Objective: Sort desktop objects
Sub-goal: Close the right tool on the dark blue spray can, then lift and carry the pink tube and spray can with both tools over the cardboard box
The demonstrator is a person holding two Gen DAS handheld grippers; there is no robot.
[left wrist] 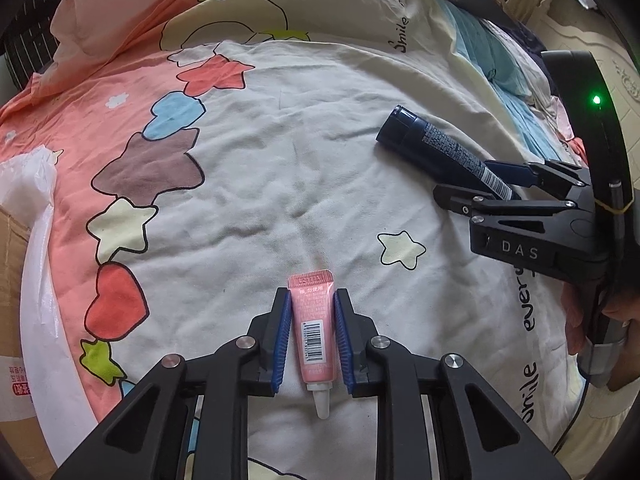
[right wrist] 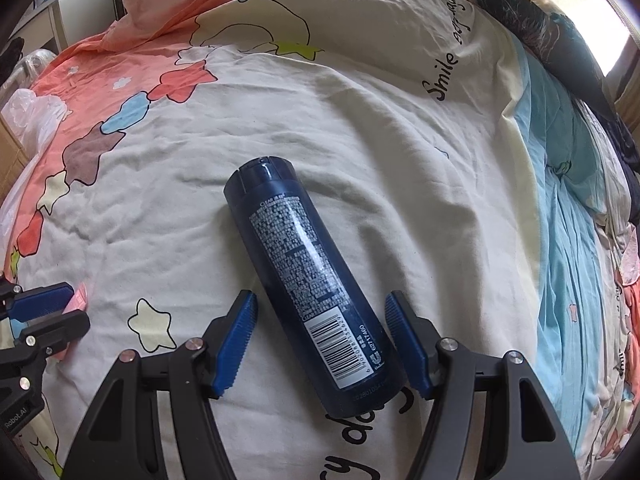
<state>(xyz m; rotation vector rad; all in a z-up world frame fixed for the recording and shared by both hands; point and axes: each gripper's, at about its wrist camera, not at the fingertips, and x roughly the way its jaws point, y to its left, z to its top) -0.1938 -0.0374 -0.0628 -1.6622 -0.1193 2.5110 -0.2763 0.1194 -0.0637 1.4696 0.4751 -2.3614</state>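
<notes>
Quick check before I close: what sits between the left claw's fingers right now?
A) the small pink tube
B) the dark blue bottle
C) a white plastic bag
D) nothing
A: in the left wrist view the small pink tube lies between the open left claw fingers, white cap toward the camera; the dark blue bottle is at the right claw.

Small pink tube (left wrist: 315, 330) lies flat on the bedding, white nozzle cap pointing back toward the camera, crimped end forward, barcode face up, sitting right between the left jaws with slim gaps either side. Dark blue bottle (right wrist: 312, 284) lies on its side, label and barcode up, cap end away, slanted between the right jaws, base nearer the right-hand one.
</notes>
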